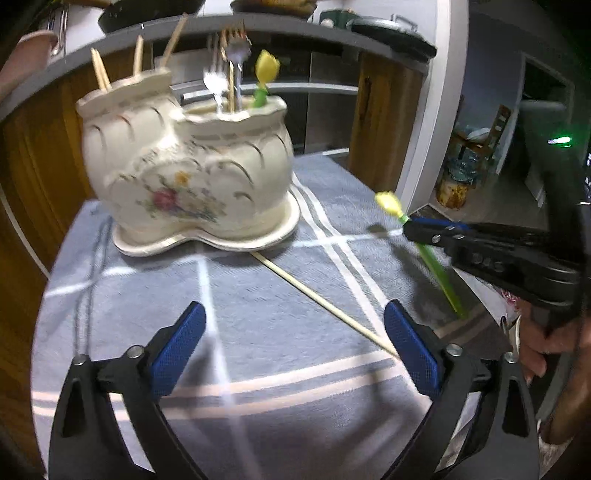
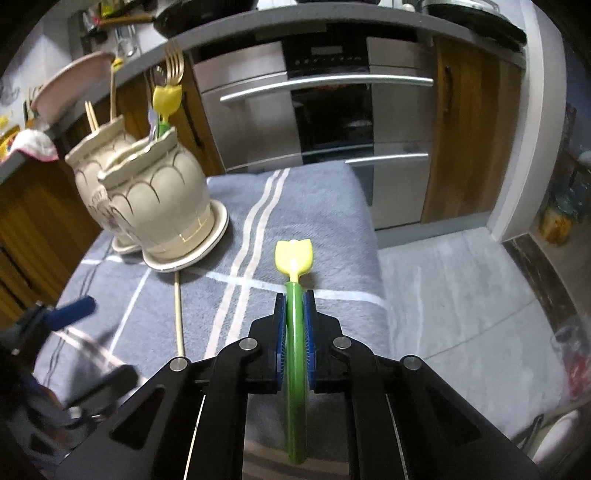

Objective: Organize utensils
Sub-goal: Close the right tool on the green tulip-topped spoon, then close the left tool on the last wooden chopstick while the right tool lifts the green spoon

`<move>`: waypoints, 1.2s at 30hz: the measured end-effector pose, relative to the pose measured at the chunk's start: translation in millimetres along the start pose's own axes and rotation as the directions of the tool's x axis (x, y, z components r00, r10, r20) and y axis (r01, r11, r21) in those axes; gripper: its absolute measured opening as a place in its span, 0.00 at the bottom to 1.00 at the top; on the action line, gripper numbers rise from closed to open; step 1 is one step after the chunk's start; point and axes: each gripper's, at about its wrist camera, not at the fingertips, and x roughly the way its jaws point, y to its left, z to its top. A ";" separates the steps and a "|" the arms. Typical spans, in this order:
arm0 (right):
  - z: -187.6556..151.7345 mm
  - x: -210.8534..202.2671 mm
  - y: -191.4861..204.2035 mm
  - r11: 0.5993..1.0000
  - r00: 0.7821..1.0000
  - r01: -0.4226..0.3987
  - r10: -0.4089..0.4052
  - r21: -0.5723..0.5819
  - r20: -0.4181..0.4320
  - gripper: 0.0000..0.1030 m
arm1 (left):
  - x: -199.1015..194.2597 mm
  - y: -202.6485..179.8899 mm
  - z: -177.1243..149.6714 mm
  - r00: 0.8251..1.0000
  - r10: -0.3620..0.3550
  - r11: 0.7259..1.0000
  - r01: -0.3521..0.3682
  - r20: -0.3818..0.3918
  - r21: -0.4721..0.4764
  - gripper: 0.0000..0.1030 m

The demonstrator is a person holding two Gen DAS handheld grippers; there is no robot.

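Note:
A cream double-pot ceramic holder (image 1: 184,173) (image 2: 147,199) stands on the grey striped cloth (image 1: 258,302). Its left pot holds chopsticks (image 1: 101,72); its right pot holds forks, spoons and a yellow tulip-headed utensil (image 1: 266,74) (image 2: 166,99). My right gripper (image 2: 294,295) (image 1: 410,227) is shut on the green handle of a second tulip-headed utensil (image 2: 293,258) (image 1: 388,203), lifted off the cloth. A single chopstick (image 1: 325,299) (image 2: 179,310) lies on the cloth, its near end beside the right finger of my open left gripper (image 1: 295,343), which holds nothing.
Behind the table are a steel oven (image 2: 332,110) and wooden cabinet doors (image 2: 469,129). A counter edge (image 1: 295,33) carries pans and a pink bowl (image 2: 74,81). The cloth ends at the table's right edge (image 2: 376,240), with floor beyond. A person's hand (image 1: 546,339) holds the right gripper.

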 end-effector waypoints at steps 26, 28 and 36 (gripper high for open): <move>-2.1 -28.8 -22.3 0.998 0.995 -0.053 0.049 0.043 0.081 0.10 | 28.4 -3.1 7.5 0.985 0.097 0.995 -0.102 -0.144 -0.025 0.11; -1.7 -28.0 -20.3 0.998 0.996 -0.053 0.050 0.038 0.079 0.10 | 22.1 4.3 3.5 0.984 0.091 0.995 -0.097 -0.153 -0.027 0.09; -2.0 -30.0 -9.0 0.997 0.992 -0.077 0.076 0.009 0.097 0.10 | 5.0 31.6 -9.7 0.981 0.078 0.995 -0.089 -0.177 -0.053 0.06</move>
